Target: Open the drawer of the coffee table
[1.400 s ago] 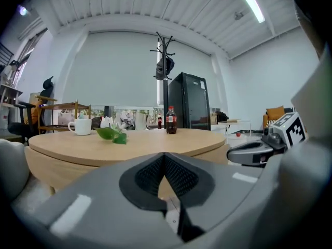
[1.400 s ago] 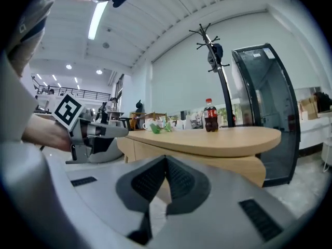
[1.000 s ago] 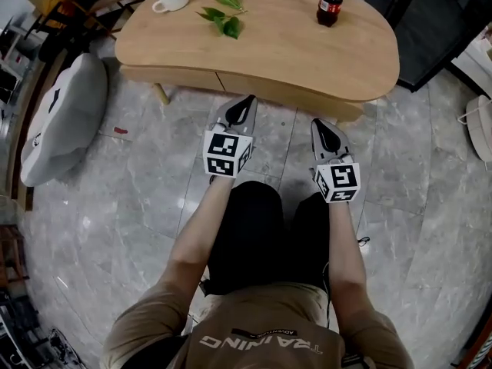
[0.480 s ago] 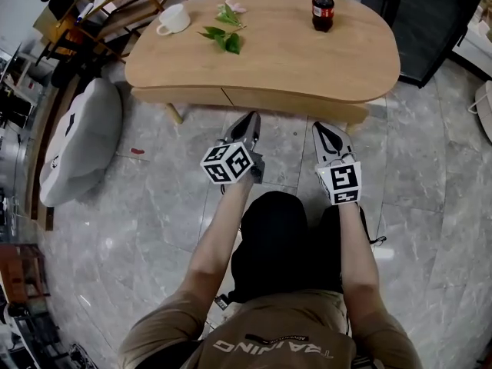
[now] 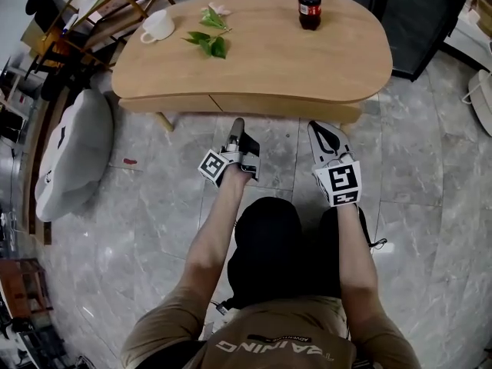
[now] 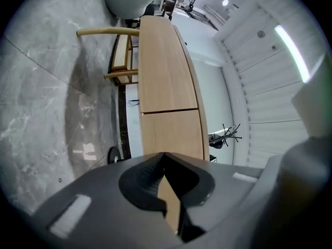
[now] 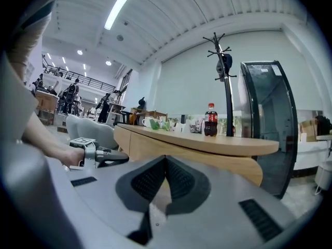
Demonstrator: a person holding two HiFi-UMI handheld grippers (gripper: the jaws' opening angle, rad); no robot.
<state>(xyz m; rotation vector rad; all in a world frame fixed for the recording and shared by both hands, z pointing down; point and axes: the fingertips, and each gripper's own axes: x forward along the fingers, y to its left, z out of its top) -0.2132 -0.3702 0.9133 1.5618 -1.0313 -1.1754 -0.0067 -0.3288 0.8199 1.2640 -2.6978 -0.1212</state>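
The light wooden coffee table (image 5: 307, 60) stands in front of me in the head view. Its front band (image 5: 277, 104) lies flush under the top, with a vertical seam (image 5: 212, 103) left of centre. My left gripper (image 5: 237, 123) is rolled onto its side, shut and empty, its tip just short of that band right of the seam. In the left gripper view the same wooden front (image 6: 174, 131) lies right ahead of the closed tips (image 6: 164, 154). My right gripper (image 5: 317, 127) is shut and empty, level beside the left, and points at the table's front (image 7: 218, 160).
On the table stand a cola bottle (image 5: 309, 6), a white cup (image 5: 159, 24) and green leaves (image 5: 206, 41). A grey cushion (image 5: 73, 152) lies on the marble floor at the left. Chairs crowd the far left; a dark glass cabinet (image 5: 430, 14) stands at the right.
My left gripper has rolled from flat onto its side and dropped lower near the table's front. The right gripper has stayed where it was.
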